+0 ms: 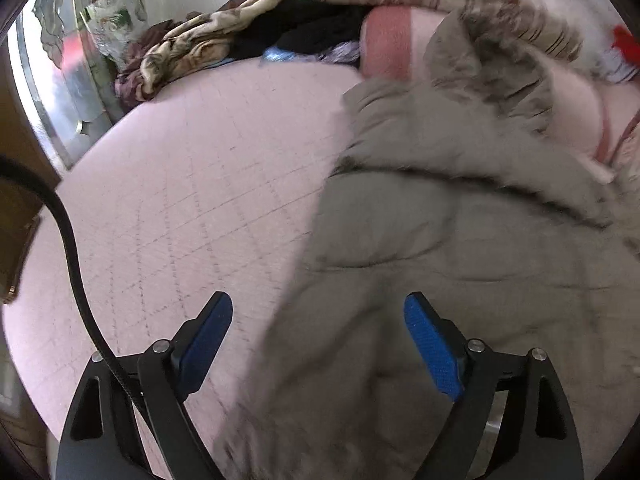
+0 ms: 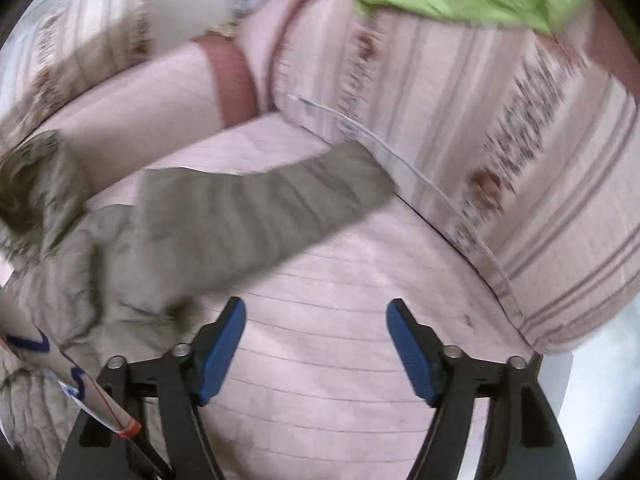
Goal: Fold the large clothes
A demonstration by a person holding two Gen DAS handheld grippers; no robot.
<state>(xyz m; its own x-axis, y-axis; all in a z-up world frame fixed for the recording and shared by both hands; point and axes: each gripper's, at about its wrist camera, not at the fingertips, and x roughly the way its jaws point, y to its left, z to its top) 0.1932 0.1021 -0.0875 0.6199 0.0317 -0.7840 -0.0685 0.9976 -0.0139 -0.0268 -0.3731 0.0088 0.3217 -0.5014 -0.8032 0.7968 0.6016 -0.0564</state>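
- The pink quilted bed cover (image 1: 180,200) lies bare and flat to the left of the padded grey-green coat with a fur-trimmed hood (image 1: 460,240): open passage there.
- A heap of brown, cream and black clothes (image 1: 224,36) closes off the far edge.
- In the right wrist view, bare cover (image 2: 320,360) lies ahead; the striped floral quilt roll (image 2: 500,140) walls the right side, the coat's outstretched sleeve (image 2: 260,204) crosses on the left.

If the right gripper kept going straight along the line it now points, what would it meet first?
Most likely the bare pink quilted bedspread: the open right gripper points down at it with nothing between. The grey coat's sleeve lies left of that line, though depth is uncertain.
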